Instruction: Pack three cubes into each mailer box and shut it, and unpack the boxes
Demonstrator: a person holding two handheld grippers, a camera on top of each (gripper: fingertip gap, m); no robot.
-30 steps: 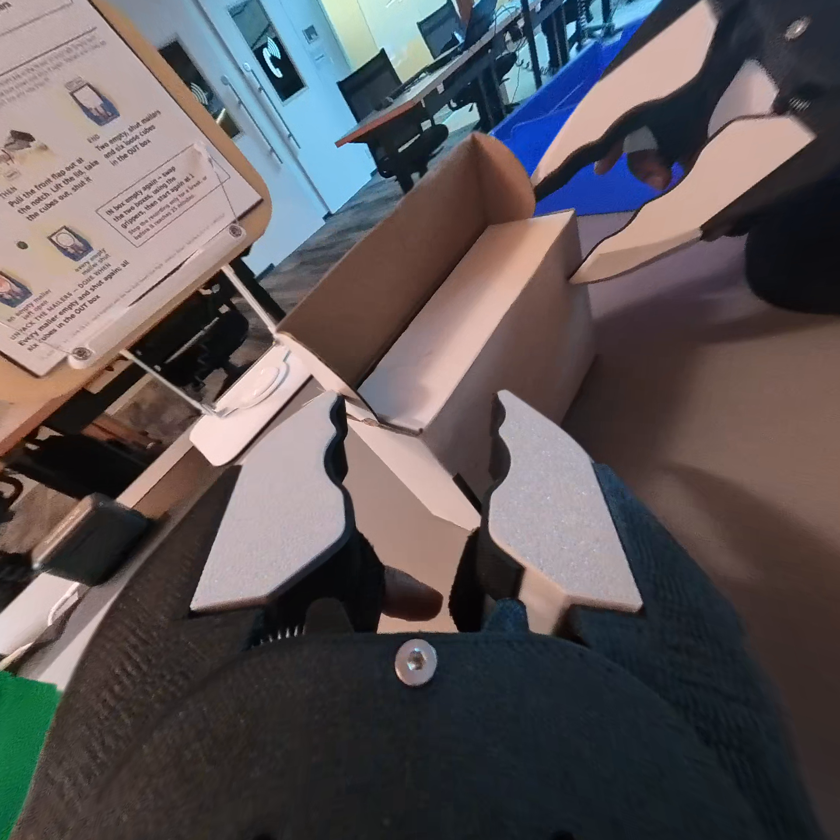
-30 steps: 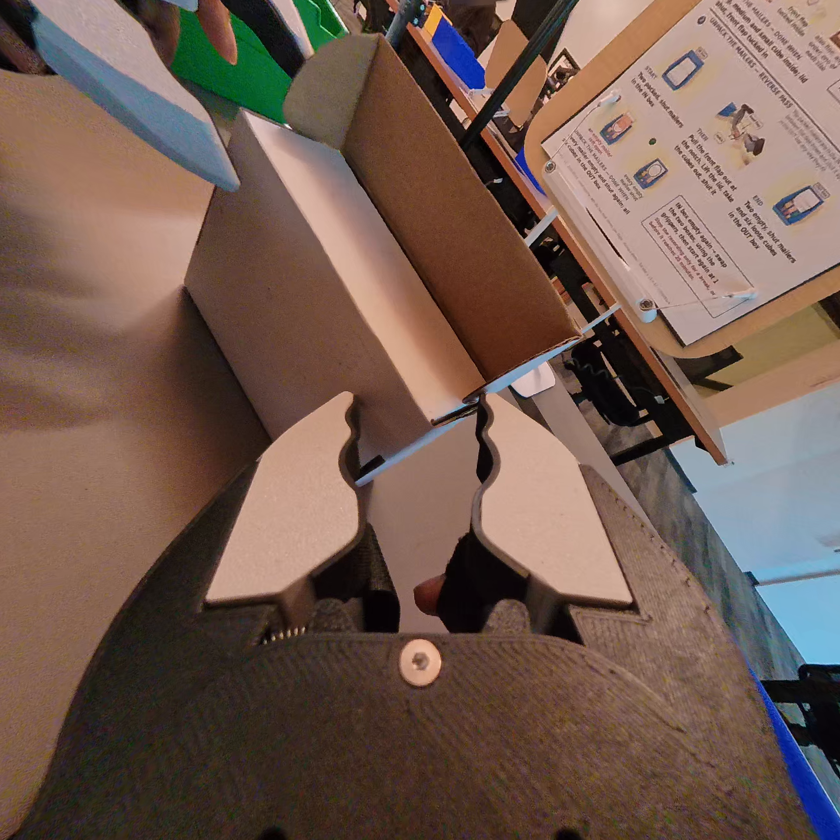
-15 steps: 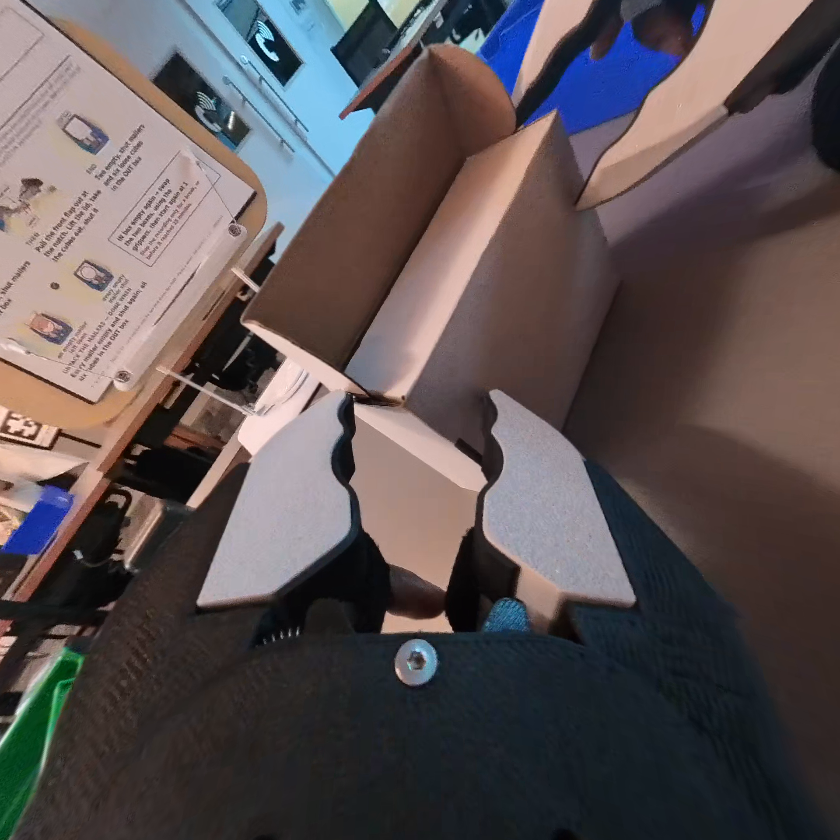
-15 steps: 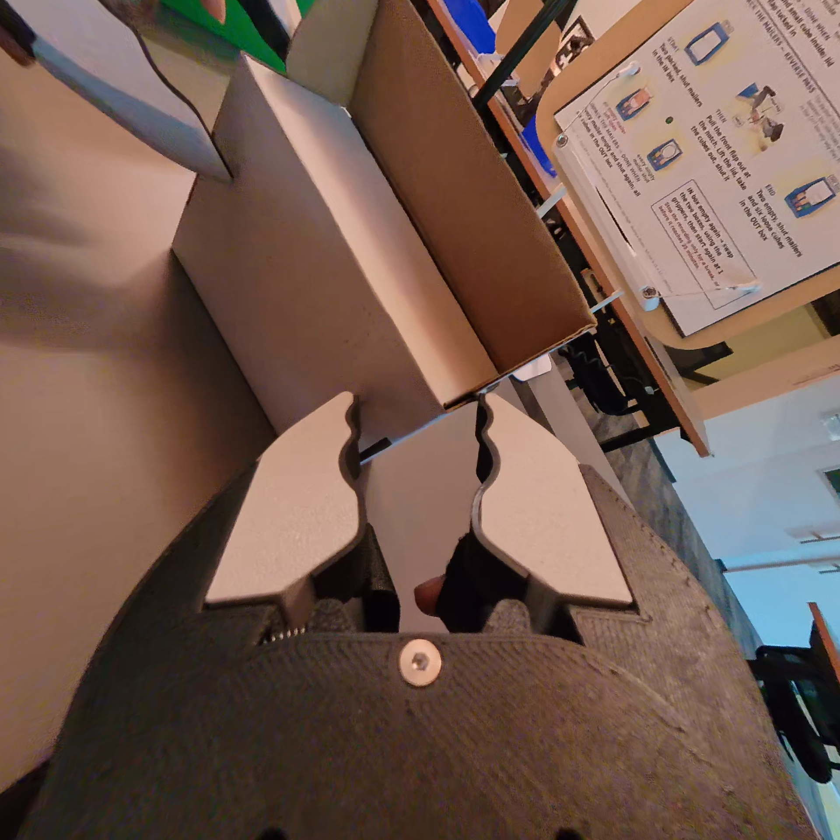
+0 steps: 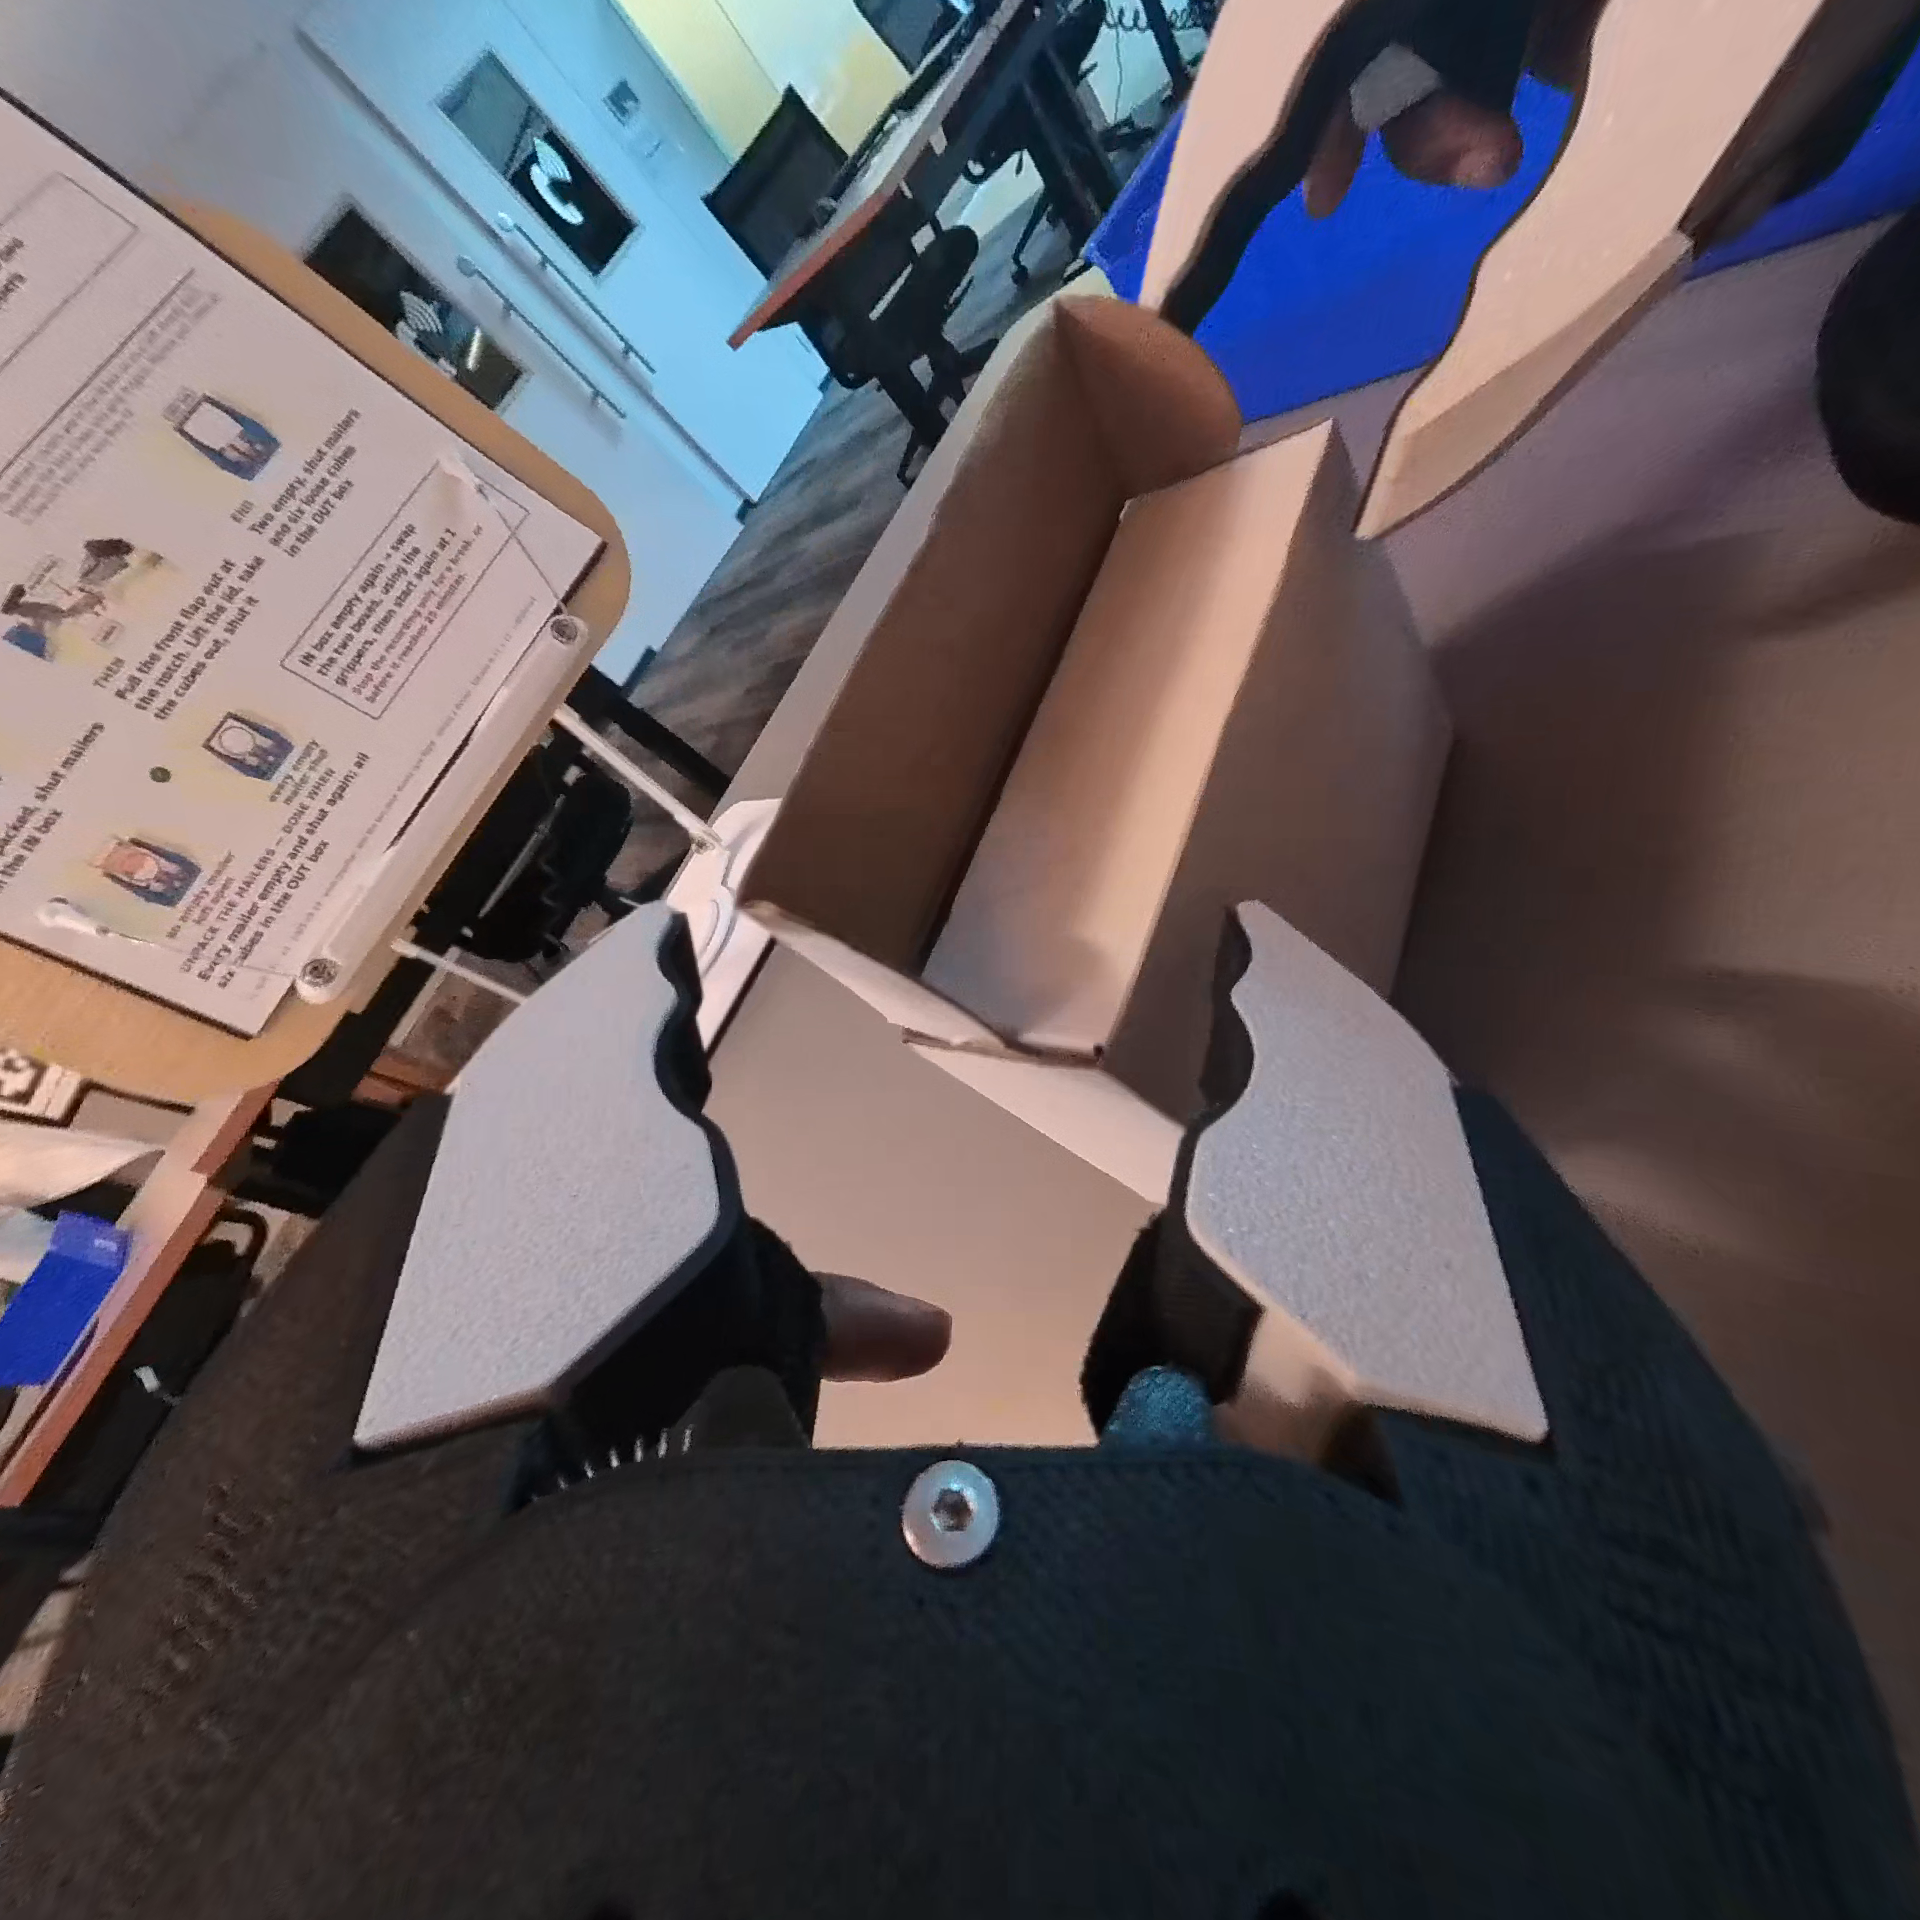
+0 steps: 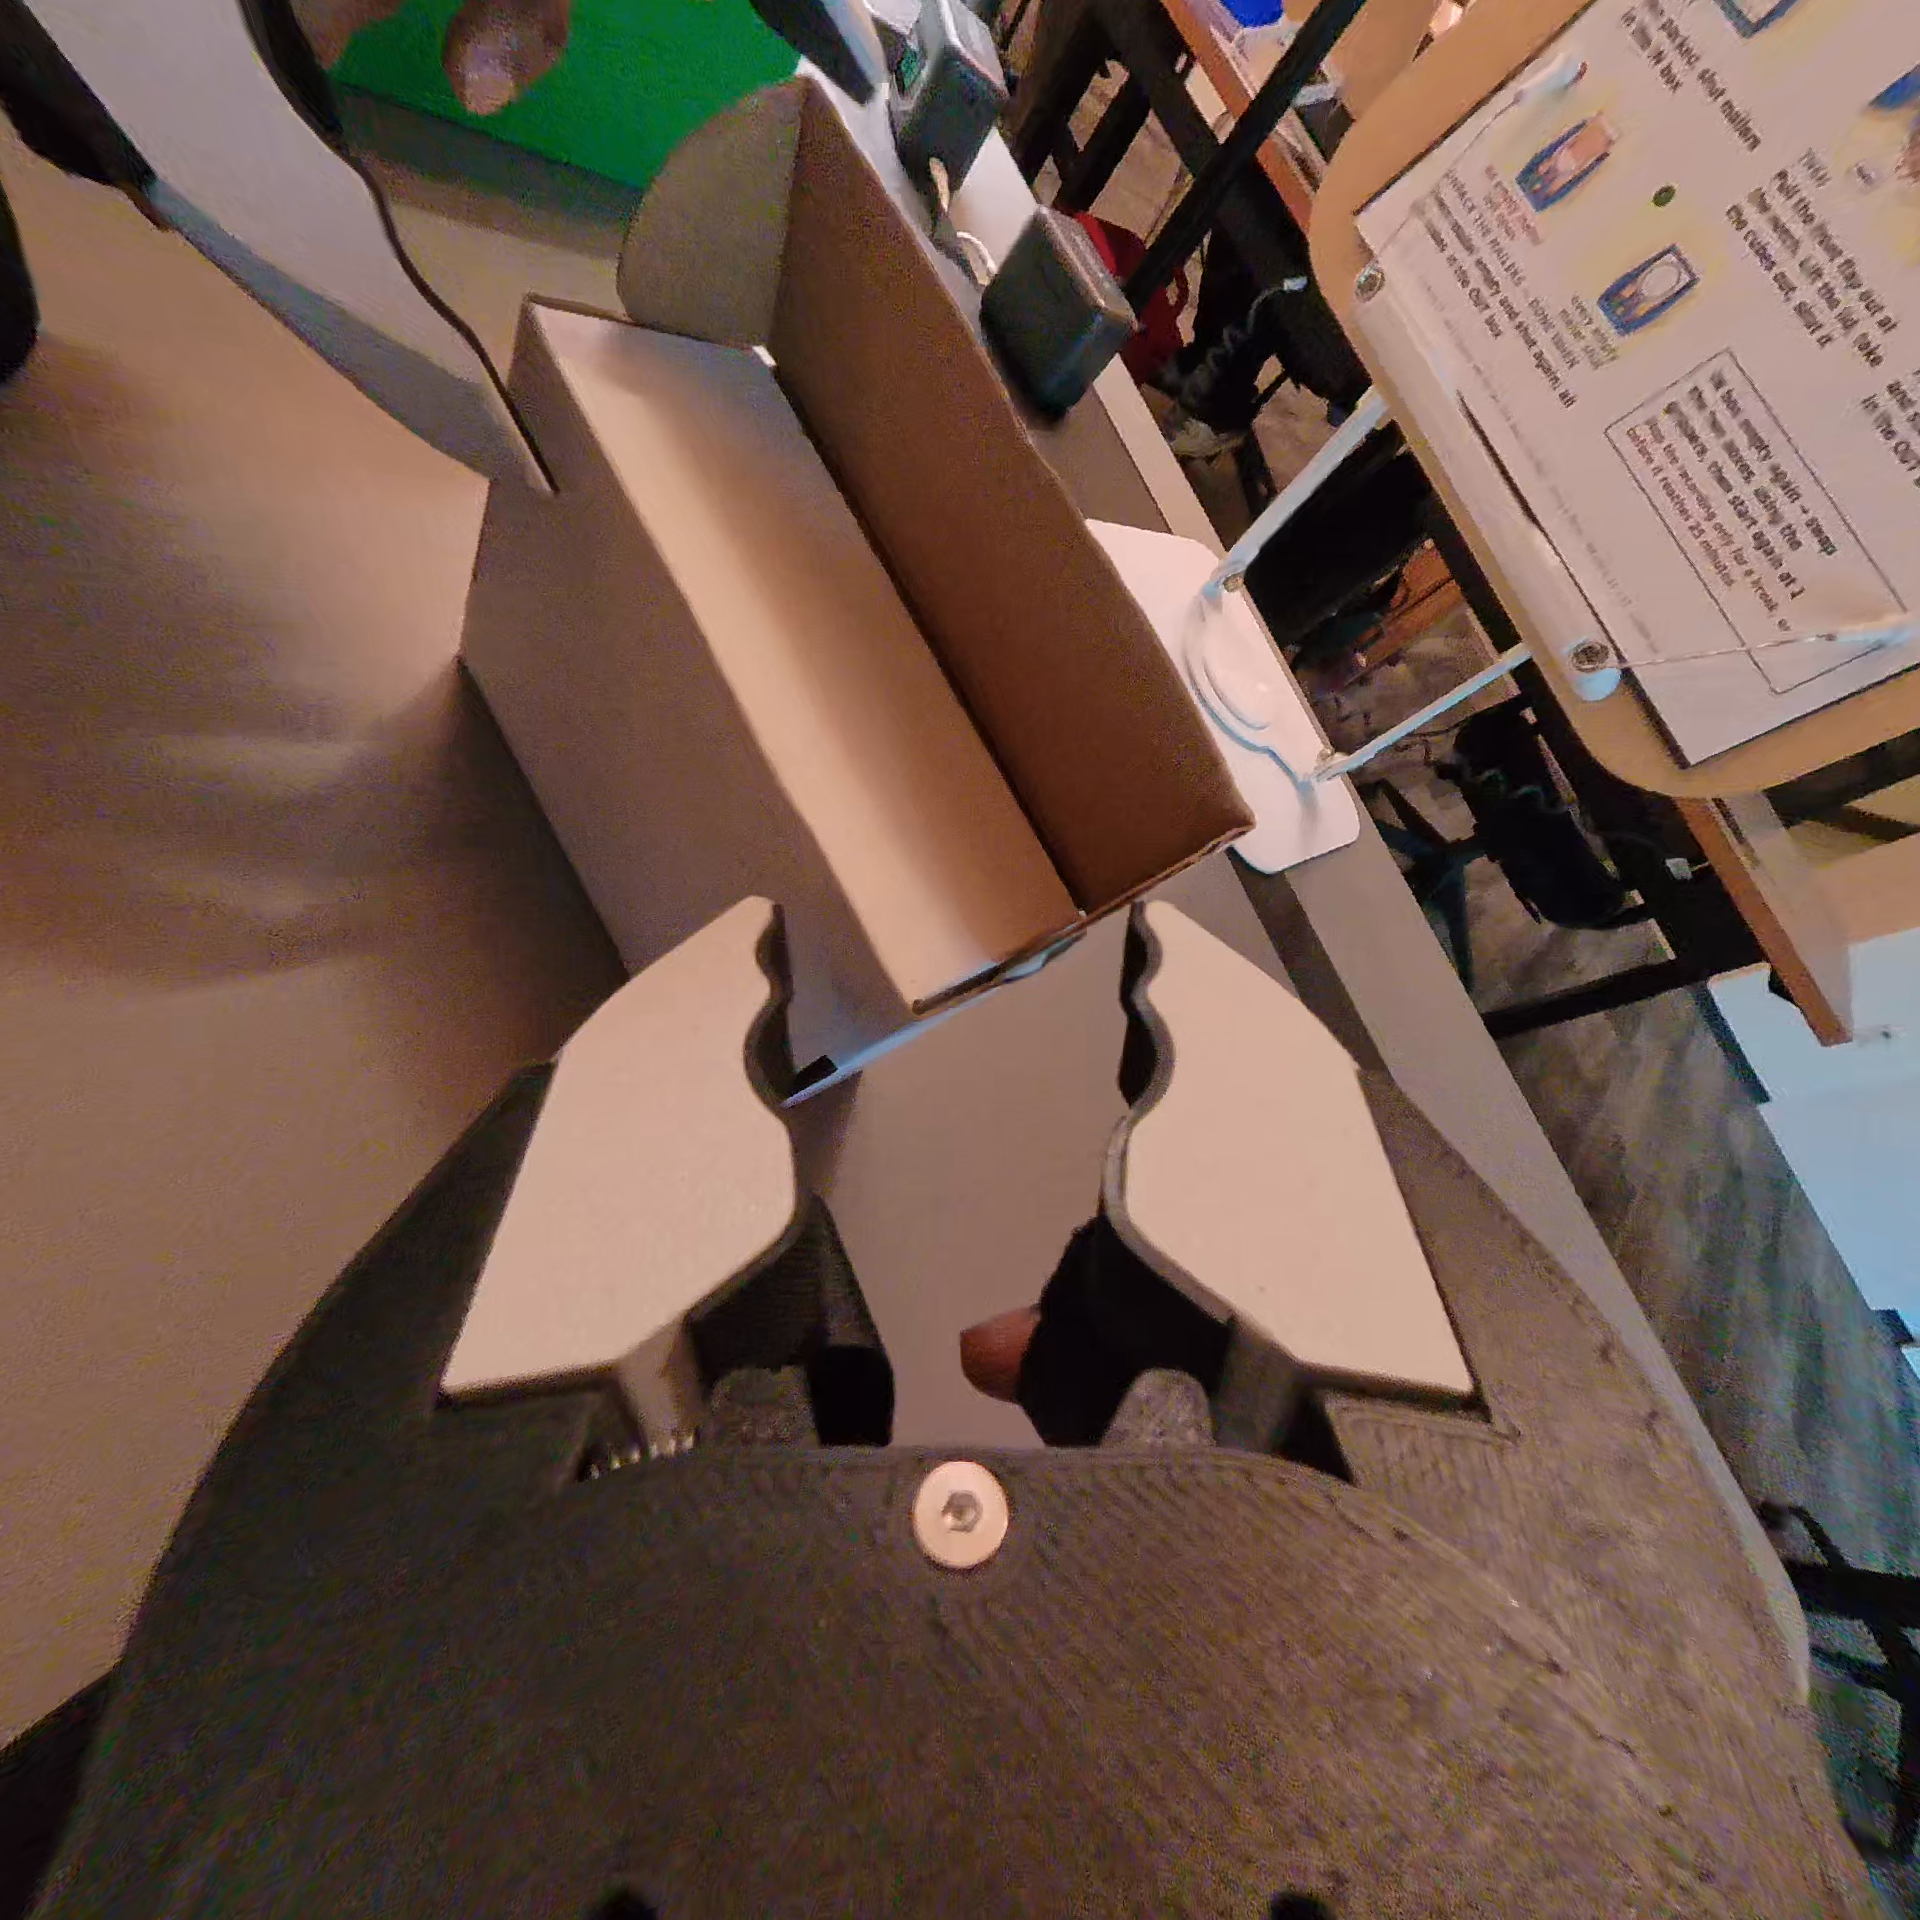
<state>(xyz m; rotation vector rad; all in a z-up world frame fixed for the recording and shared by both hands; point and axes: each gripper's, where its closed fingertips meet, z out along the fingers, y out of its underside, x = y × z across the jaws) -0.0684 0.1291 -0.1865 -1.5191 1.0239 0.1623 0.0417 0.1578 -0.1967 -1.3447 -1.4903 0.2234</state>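
I have the mailer box lying on the table, my landmark for this entry. White outside, brown inside. Its lid stands raised along the far long edge of the box, with a rounded ear flap at one end of the lid.

Left gripper: jaws apart, clamped on nothing. They sit at one short end of the box, just beside it; a loose white side flap at that end lies between the two fingers. I cannot tell whether either finger touches it.

Right gripper: jaws apart, also holding nothing. They sit at the opposite short end of the box. A thin white flap edge at that end pokes out toward the left finger and looks to meet its notch; contact not certain.

In the left wrist view the right gripper also shows beyond the far end of the box, fingers spread. In the right wrist view the left gripper shows the same way past the other end.

Cubes: I cannot see inside the box from either view.

Behind the box, past the raised lid: an instruction sheet on a wooden board, on a white wire stand whose base rests on the table near the lid
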